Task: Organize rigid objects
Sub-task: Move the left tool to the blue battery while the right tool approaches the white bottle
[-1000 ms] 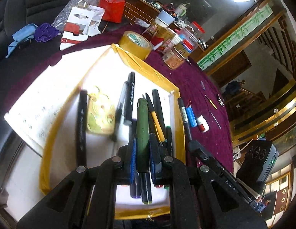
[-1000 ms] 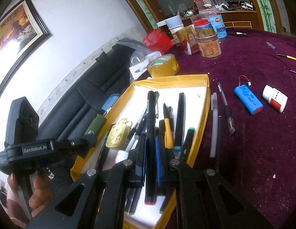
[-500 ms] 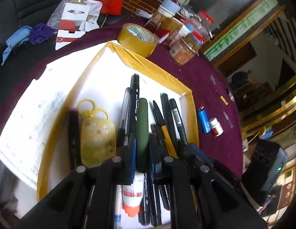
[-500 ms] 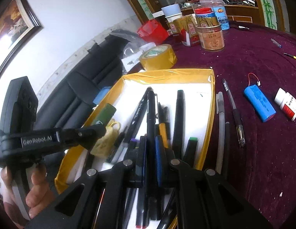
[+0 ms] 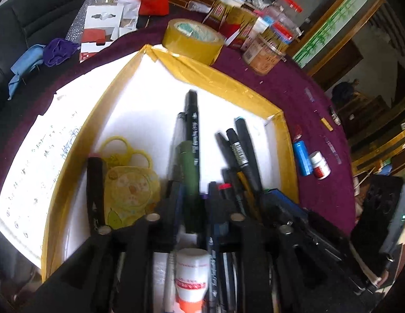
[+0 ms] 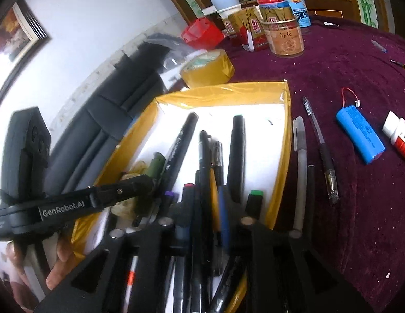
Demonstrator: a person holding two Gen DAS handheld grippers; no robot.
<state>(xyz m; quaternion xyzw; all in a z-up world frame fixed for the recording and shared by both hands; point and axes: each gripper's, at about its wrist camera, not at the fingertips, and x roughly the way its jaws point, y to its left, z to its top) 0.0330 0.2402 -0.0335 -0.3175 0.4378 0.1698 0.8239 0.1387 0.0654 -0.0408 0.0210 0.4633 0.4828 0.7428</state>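
Observation:
A yellow-taped white tray holds several pens and markers and a yellow keychain tag. My left gripper is shut on a dark green marker low over the tray; the marker also shows in the right wrist view. My right gripper is shut on a black pen, low over the pile in the tray. Loose on the purple cloth to the right lie a grey pen, a black pen, a blue battery pack and a small white bottle.
A tape roll sits just beyond the tray's far edge. Jars and boxes stand behind it. A sheet of paper lies left of the tray. A white bottle lies under my left gripper.
Both grippers have moved down and forward into the tray, still holding their pens. The left gripper now sits among the pens next to the yellow tag.

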